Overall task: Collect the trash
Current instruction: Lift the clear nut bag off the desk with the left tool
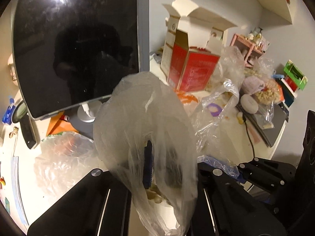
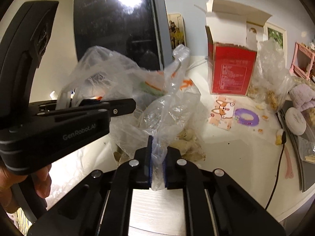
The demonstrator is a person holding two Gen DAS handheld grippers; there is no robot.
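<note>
Two grippers are clamped on one clear plastic bag (image 1: 141,122) over a cluttered white desk (image 1: 226,135).

From the left wrist view, the bag billows up in front of the lens and hides most of the left gripper (image 1: 159,169). Its blue pads show dimly through the film, drawn together on the plastic. Far left stands a dark monitor (image 1: 74,49) with a lamp's glare at its top. Right of it stands a red carton (image 1: 189,70) with its white flaps open. More clear bags (image 1: 226,90) lie to the right, near a pale round case (image 1: 249,103) and a black cable (image 1: 250,135). At the near right edge, part of the right gripper (image 1: 246,172) shows beside the bag.

From the right wrist view, the right gripper (image 2: 157,163) has its blue pads pinched on a bunched strip of the bag (image 2: 169,106). The bag spreads leftward to the left gripper (image 2: 126,106), held at the left by a hand (image 2: 39,179). Food scraps (image 2: 187,143) lie just beyond the pads. Further right on the desk lie a cartoon card (image 2: 222,112) and a purple ring (image 2: 247,116), with the red carton (image 2: 232,68) behind them.
</note>
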